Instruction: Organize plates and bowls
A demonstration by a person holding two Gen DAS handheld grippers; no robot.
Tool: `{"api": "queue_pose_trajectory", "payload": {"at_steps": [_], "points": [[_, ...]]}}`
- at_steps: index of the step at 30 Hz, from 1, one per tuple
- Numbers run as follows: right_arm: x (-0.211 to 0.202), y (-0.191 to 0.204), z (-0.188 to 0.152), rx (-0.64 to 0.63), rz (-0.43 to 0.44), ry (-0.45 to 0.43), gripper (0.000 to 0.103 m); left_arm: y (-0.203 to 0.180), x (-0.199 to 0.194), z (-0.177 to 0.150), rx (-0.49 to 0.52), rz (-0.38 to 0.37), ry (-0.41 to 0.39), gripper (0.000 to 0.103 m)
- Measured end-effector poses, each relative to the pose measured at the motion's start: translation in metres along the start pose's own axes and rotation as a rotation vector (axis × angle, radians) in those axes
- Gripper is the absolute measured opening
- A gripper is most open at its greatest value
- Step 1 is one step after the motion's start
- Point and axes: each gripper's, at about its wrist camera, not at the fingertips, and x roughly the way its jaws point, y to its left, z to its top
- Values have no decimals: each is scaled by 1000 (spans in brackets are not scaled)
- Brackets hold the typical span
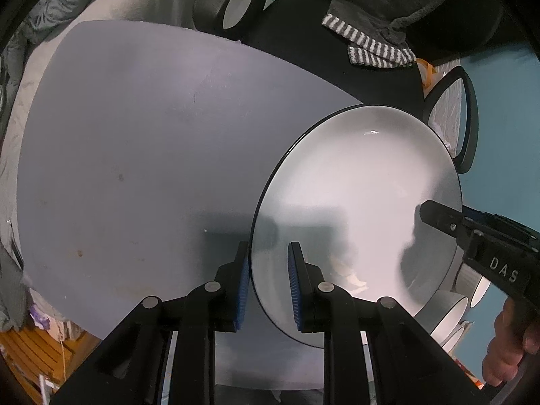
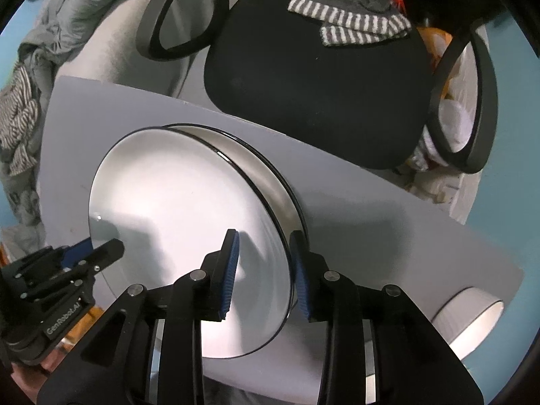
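Observation:
A large white plate with a thin black rim [image 1: 357, 209] is held between my two grippers above the grey table [image 1: 135, 152]. My left gripper [image 1: 269, 287] straddles its left edge with the blue pads apart; the rim sits between them, close to the left pad. My right gripper [image 2: 263, 273] straddles the opposite edge of the plate [image 2: 182, 209], pads apart around the rim. A second plate or shallow bowl [image 2: 266, 172] sits right behind it. The right gripper's finger also shows in the left wrist view [image 1: 438, 216].
White bowls [image 1: 452, 317] lie at the table's right end, also visible in the right wrist view [image 2: 472, 317]. A black office chair [image 2: 303, 84] with a striped cloth [image 2: 351, 27] stands behind the table. Crumpled grey fabric [image 2: 67, 10] lies at the left.

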Motion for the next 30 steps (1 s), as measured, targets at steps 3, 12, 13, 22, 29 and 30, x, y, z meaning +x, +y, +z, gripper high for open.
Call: {"api": "queue_pose_trajectory", "payload": {"at_steps": [3, 12, 13, 22, 29, 30], "points": [[-4, 5, -2, -27, -41, -7, 32, -1, 0, -2, -6, -2, -10, 21], [-12, 11, -3, -85, -106, -34, 38, -4, -8, -8, -3, -10, -29, 27], [-12, 12, -3, -92, -115, -40, 38, -3, -9, -9, -3, -13, -30, 27], [-26, 24, -16, -135, -190, -109, 43, -2, -33, -27, 24, 10, -93, 34], [-48, 33, -30, -140, -262, -189, 46, -8, -62, -52, 90, 55, -188, 50], [-52, 34, -33, -139, -281, -205, 47, -9, -67, -57, 105, 63, -205, 51]]}}
